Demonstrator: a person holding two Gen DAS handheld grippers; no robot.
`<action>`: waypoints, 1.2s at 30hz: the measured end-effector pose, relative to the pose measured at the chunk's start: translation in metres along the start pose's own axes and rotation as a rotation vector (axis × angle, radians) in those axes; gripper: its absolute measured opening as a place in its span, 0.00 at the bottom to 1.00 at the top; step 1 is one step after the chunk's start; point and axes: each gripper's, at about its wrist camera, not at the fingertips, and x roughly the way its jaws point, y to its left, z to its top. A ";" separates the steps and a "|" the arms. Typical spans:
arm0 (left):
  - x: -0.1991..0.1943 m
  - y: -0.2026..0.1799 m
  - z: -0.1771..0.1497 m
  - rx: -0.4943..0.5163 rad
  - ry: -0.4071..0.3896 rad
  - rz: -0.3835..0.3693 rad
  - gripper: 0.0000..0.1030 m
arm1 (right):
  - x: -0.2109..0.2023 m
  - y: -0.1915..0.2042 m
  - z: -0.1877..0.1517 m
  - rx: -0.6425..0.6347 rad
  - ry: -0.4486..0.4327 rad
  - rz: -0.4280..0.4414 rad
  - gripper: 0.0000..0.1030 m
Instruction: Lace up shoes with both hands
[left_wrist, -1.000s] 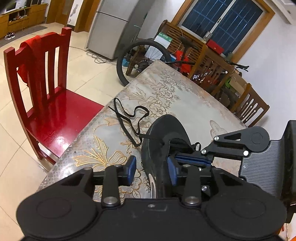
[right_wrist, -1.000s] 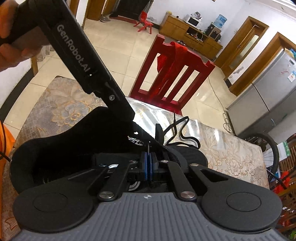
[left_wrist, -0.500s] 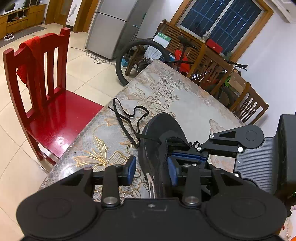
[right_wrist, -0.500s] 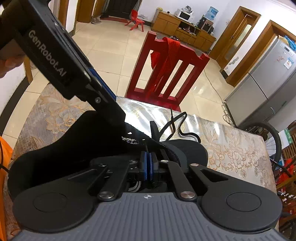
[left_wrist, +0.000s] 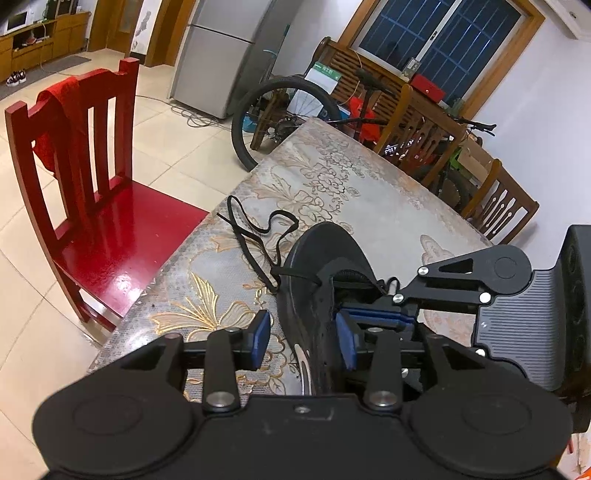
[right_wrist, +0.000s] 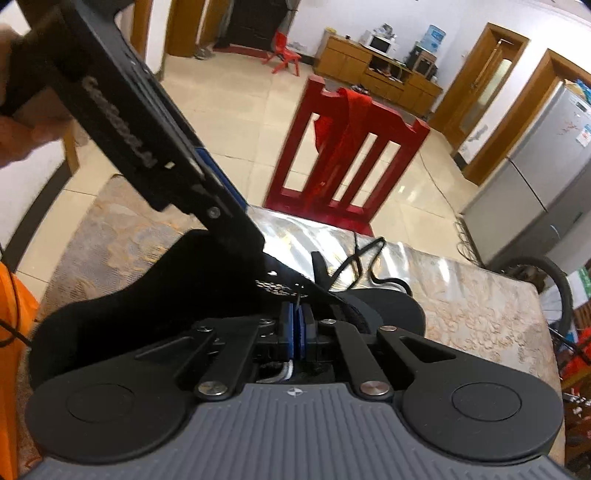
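A black shoe (left_wrist: 325, 273) lies on the patterned table (left_wrist: 351, 192), toe pointing away. Its black lace (left_wrist: 255, 236) trails loose on the table to the left. My left gripper (left_wrist: 301, 339) is open and straddles the shoe's left side wall, one blue pad outside and one inside. My right gripper (right_wrist: 296, 332) is shut on the lace end over the shoe's (right_wrist: 147, 295) opening; it also shows in the left wrist view (left_wrist: 373, 315), reaching in from the right. The left gripper's body (right_wrist: 147, 147) crosses the right wrist view at upper left.
A red chair (left_wrist: 85, 206) with a red cloth stands against the table's left edge. A bicycle (left_wrist: 295, 110), wooden chairs (left_wrist: 498, 203) and a grey fridge (left_wrist: 221, 55) stand beyond the far end. Bare tabletop stretches beyond the shoe.
The left gripper has risen and pulled back a little around the shoe's side. The right gripper stays shut on the lace and has shifted slightly.
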 end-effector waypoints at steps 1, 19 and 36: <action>0.000 -0.001 0.000 0.001 0.001 -0.002 0.37 | 0.000 0.001 0.001 -0.006 -0.002 0.006 0.03; -0.027 0.009 0.003 0.061 -0.038 -0.064 0.34 | -0.019 -0.027 0.015 0.041 0.029 0.074 0.27; -0.013 0.041 -0.008 0.027 0.016 -0.097 0.34 | 0.031 -0.012 0.032 -0.156 0.264 0.076 0.02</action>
